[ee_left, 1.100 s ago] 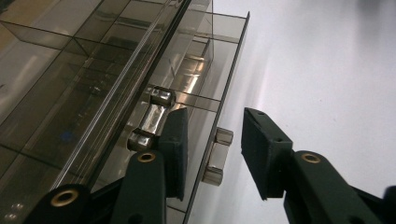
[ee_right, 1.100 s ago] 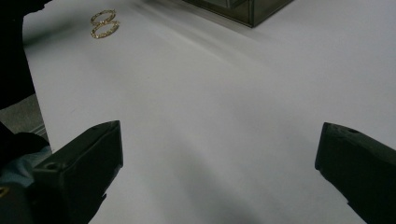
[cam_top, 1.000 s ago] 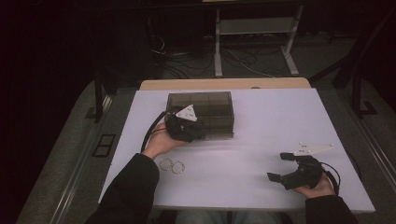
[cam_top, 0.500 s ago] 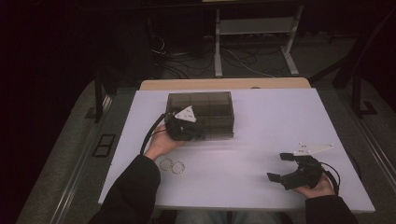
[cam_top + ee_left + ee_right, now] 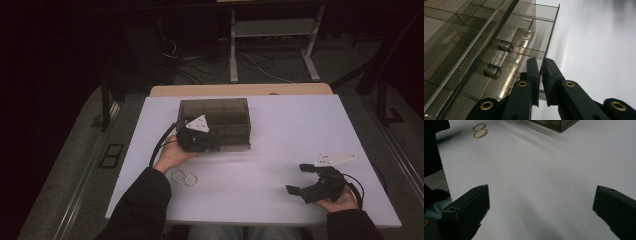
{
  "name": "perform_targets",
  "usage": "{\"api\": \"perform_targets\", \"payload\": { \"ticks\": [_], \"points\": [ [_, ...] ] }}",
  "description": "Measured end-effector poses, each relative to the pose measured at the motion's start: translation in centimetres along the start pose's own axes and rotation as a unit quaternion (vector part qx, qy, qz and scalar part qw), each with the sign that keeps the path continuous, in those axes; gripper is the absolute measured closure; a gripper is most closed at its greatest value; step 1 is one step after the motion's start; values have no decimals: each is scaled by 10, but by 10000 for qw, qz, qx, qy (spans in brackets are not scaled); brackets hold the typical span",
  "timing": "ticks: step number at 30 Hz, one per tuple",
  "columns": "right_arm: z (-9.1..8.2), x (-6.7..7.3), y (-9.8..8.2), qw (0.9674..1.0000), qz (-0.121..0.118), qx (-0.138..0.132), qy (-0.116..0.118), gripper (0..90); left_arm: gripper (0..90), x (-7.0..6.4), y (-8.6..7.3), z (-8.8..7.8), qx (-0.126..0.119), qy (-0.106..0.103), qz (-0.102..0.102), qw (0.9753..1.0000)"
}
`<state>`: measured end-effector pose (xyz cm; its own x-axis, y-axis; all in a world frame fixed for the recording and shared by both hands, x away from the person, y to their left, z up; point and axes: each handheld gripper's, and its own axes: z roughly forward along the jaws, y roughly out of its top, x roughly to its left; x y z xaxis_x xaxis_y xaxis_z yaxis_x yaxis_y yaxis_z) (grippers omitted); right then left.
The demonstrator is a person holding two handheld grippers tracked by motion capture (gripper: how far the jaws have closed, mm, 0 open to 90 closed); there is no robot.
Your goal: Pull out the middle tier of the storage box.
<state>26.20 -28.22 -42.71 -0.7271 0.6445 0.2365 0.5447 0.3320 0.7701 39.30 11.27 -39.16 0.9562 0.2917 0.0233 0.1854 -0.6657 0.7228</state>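
Clamping a thin smoked-plastic panel at the front of the organiser box [image 5: 215, 122], the left gripper [image 5: 197, 140] sits hard against that box's near-left corner. In the left gripper view its jaws have just been closing, and the panel's [image 5: 544, 57] edge now runs down between the two pads, which press on it from either side. Beside the pinched edge, on the same front face of the box [image 5: 461, 37], a clear bar handle [image 5: 497, 60] stands out on two round studs. The box itself is a dark, see-through case divided into compartments, standing on the white table [image 5: 300, 125] towards its far side.

Nearer the person than the box, just off its near-left corner, two gold rings [image 5: 183, 177] lie side by side on the table, touching or nearly so. The right gripper view shows the same rings [image 5: 479, 130] with a corner of the box [image 5: 556, 124] beyond them.

The right gripper [image 5: 300, 180] rests well apart from the box, out to the near right, held in the person's hand. Its jaws stand wide, with bare table [image 5: 536, 182] between them.
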Motion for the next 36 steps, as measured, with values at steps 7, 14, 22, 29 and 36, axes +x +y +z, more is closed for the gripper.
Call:
{"api": "perform_targets", "payload": {
  "ticks": [7,14,22,29,36],
  "points": [
    [0,0,0,10000,0,-8,2,3,836,-3,-1,-1,-30,-26,11,10000],
    [1,0,0,10000,-20,-19,5,3,841,-9,-4,-1,-17,-76,22,10000],
    [2,2,1,10000,-6,-3,20,3,842,-15,-7,-2,-54,-77,32,10000],
    [2,2,1,10000,-23,-17,35,3,843,-21,-8,-2,-51,-61,14,10000],
    [3,3,2,10000,-46,13,69,3,842,-25,-10,-4,-25,-72,2,10000]
  ]
}}
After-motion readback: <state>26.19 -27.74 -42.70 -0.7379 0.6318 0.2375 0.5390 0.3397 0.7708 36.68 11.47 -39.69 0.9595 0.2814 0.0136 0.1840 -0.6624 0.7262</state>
